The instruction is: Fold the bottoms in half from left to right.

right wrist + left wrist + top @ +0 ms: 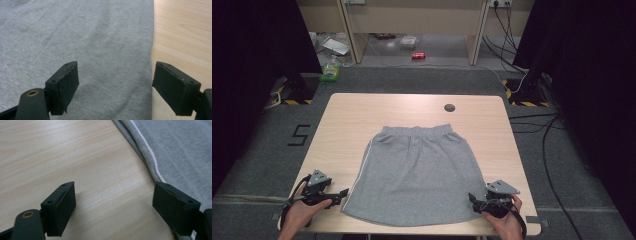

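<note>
A grey skirt [417,172] with an elastic waistband lies flat on the wooden table [352,120], waistband at the far side. My left gripper [343,193] is at the skirt's near left corner, open, with bare wood between its jaws and the skirt's white-piped side seam [152,157] by one jaw. At the near right corner my right gripper [473,198] is open too, one jaw over the grey cloth [87,42], the other over the wood [182,32] beside the skirt's edge.
A small dark round inset [449,107] sits in the table's far side. Beyond the table are cables [512,60], a red can [418,55] and a green item [331,73] on the floor. Black stands flank the table.
</note>
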The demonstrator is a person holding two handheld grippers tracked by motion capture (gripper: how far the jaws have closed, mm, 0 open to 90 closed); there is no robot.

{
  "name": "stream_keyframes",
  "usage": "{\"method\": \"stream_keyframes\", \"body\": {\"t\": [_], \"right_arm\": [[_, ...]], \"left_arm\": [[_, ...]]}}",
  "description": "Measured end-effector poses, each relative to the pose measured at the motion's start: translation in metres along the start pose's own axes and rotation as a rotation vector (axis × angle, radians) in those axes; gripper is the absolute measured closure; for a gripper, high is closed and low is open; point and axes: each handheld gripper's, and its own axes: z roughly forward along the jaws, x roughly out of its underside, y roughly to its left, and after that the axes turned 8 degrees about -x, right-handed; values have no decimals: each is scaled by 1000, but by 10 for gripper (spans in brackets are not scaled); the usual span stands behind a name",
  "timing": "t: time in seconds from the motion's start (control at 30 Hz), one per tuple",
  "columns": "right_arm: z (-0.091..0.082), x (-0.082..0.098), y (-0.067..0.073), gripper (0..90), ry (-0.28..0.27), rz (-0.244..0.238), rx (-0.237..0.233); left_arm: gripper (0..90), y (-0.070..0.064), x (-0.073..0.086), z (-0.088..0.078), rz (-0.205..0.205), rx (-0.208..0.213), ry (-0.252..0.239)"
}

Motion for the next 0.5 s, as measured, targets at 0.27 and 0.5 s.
{"method": "stream_keyframes", "body": {"t": [0.27, 0.5], "right_arm": [[2, -2, 5, 212, -2, -18, -11], [3, -3, 7, 213, -2, -20, -16]], "left_arm": [[186, 0, -13, 3, -8, 7, -16], [194, 3, -21, 10, -30, 24, -15]]}}
